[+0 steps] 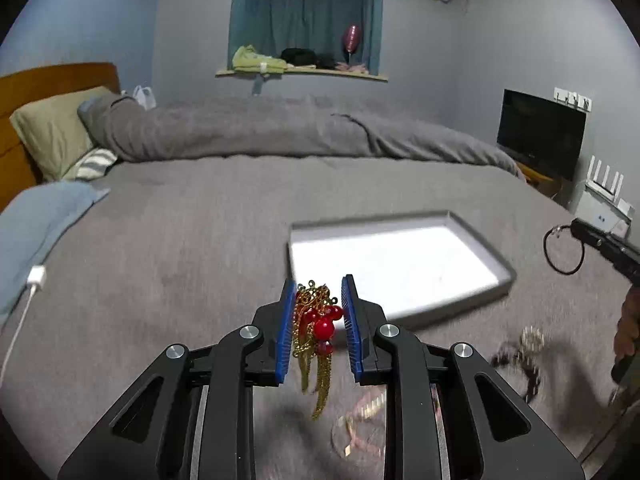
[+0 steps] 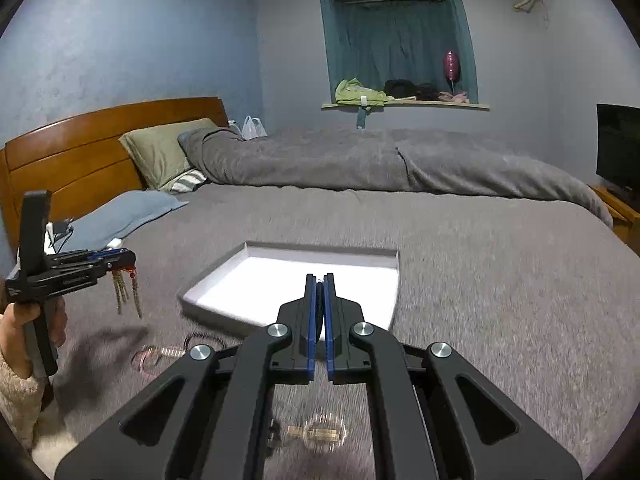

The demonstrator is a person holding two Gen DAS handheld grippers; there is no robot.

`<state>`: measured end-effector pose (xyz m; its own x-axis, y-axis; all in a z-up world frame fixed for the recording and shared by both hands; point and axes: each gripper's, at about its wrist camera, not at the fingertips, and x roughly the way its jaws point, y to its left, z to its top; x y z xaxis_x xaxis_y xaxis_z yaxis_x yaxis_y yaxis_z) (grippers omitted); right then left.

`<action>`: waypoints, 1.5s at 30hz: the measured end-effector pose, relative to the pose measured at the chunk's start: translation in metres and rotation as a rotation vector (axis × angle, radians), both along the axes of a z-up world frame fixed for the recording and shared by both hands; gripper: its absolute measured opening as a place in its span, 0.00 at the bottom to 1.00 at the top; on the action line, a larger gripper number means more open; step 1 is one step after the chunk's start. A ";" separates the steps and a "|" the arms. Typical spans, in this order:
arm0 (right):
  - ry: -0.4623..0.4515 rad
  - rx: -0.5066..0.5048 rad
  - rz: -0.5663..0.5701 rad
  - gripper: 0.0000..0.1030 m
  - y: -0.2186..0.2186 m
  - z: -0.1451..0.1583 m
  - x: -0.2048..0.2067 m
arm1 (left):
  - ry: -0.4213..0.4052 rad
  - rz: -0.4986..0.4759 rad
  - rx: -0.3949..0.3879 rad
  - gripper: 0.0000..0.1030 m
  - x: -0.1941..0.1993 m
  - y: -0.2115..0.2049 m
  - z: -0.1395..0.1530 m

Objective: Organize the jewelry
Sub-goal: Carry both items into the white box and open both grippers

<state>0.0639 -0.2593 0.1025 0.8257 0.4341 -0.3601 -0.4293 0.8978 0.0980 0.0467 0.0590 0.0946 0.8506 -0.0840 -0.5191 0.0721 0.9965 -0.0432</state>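
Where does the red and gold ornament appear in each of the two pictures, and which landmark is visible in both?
Left wrist view: the red and gold ornament hangs low in the centre, between the blue pads of the left gripper, in front of the white tray.
Right wrist view: the ornament is at the left edge, its gold chains dangling under the left gripper.
Shared landmark: the white tray on the grey bed.

Both wrist views low, facing shared tray (image 1: pixel 496 240) (image 2: pixel 224 272).
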 end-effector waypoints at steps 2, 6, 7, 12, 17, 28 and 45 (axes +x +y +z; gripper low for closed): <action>0.006 0.011 -0.012 0.03 0.002 0.003 0.022 | -0.001 -0.010 -0.009 0.23 0.016 0.000 0.009; 0.031 0.007 -0.039 0.03 0.007 0.000 0.062 | 0.005 -0.011 0.001 0.23 0.057 -0.003 0.015; 0.039 0.001 -0.049 0.03 0.009 -0.003 0.076 | 0.009 -0.010 0.007 0.23 0.065 -0.004 0.015; 0.070 -0.031 -0.049 0.03 0.018 -0.015 0.126 | 0.087 -0.060 -0.004 0.23 0.127 -0.017 -0.011; 0.153 -0.103 0.002 0.03 0.037 -0.044 0.166 | 0.198 -0.090 0.044 0.23 0.177 -0.028 -0.044; 0.222 -0.162 -0.042 0.03 0.036 -0.074 0.183 | 0.333 -0.050 0.088 0.23 0.225 -0.022 -0.079; 0.155 -0.066 -0.098 0.62 0.009 -0.044 0.140 | 0.201 -0.001 -0.011 0.76 0.165 -0.018 -0.046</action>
<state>0.2037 -0.2504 0.0582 0.7952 0.3259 -0.5114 -0.3240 0.9412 0.0959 0.2118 0.0411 0.0483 0.7295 -0.0919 -0.6778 0.0621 0.9957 -0.0682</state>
